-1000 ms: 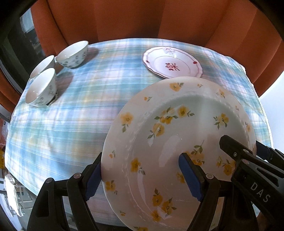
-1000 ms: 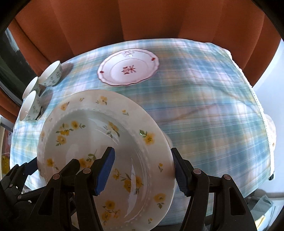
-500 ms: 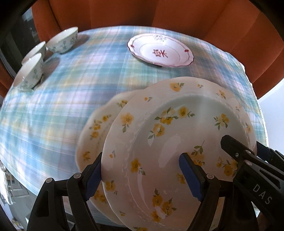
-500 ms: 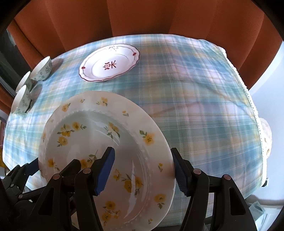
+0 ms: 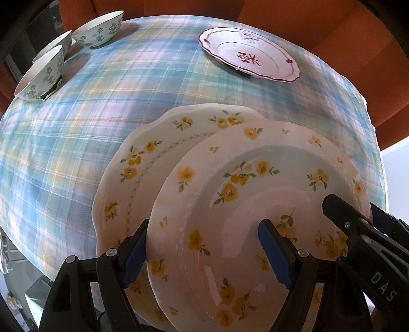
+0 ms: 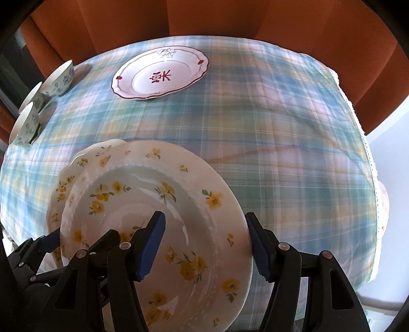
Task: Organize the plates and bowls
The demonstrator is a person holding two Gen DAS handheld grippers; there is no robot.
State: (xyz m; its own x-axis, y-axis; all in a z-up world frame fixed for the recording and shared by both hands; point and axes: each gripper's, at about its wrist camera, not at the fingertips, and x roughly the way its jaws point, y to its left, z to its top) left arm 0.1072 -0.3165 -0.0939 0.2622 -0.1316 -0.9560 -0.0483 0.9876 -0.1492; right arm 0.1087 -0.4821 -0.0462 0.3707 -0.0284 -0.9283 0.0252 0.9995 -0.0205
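Observation:
Both grippers hold one white plate with yellow flowers [image 5: 255, 204], also in the right wrist view [image 6: 158, 224]. My left gripper [image 5: 204, 252] is shut on its left rim and my right gripper [image 6: 207, 247] is shut on its right rim. The plate hangs just above a second yellow-flowered plate with a scalloped edge [image 5: 143, 166] that lies on the table; its rim shows at the left in the right wrist view [image 6: 61, 189]. A white plate with red marks [image 5: 250, 58] [image 6: 158, 76] lies at the far side. Three white bowls with green flowers [image 5: 41, 74] [image 6: 28, 122] stand at the far left.
The table carries a blue plaid cloth [image 5: 102, 115] [image 6: 281, 153]. Orange curtains [image 6: 204, 18] hang behind it. The table's right edge [image 6: 368, 158] drops off beside a pale wall.
Both grippers have carried the flowered plate forward and down over the table. The scalloped yellow-flowered plate has come into view beneath it. The red-marked plate and bowls now look closer.

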